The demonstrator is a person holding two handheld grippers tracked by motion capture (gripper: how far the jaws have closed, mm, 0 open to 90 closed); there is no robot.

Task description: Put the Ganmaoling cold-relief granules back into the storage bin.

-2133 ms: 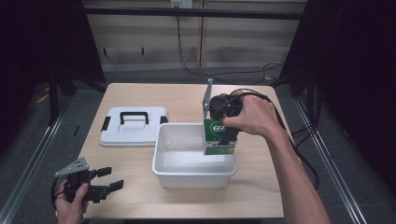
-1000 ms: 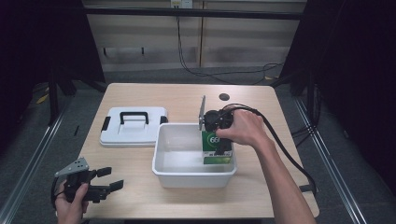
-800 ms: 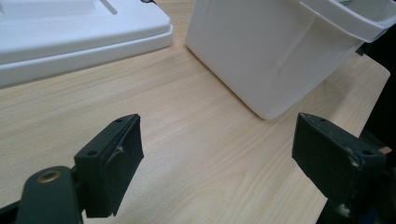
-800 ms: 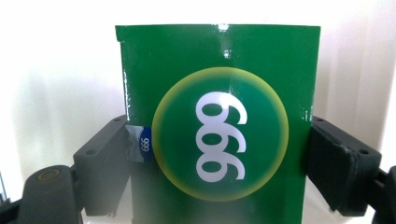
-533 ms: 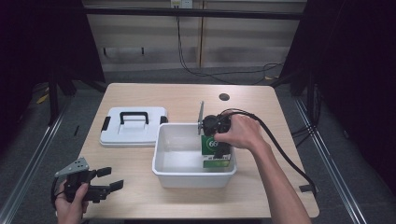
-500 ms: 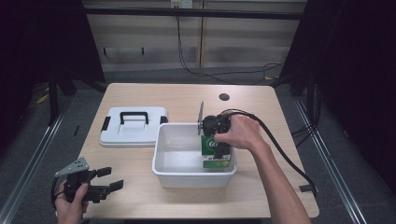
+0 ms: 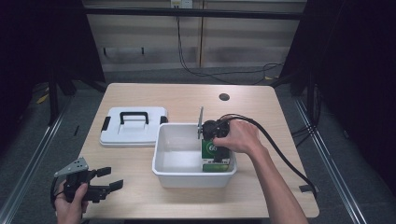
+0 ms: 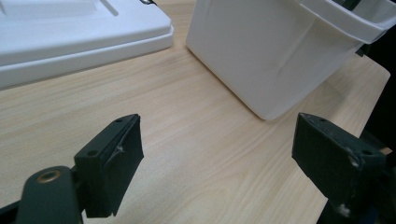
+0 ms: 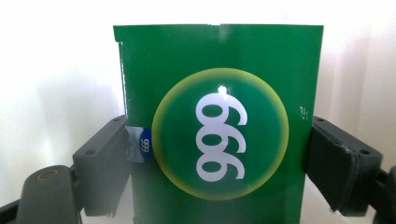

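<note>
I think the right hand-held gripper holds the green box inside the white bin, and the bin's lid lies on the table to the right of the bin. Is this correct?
Not quite: the high view shows the lid to the left of the white bin, not the right. The right hand-held gripper does hold the green box inside the bin.

Green box looked glossy, printed card (glare spot on it). White bin and lid: smooth plastic. Table: pale matt woodgrain. Gripper pads matt black, scuffed.
</note>
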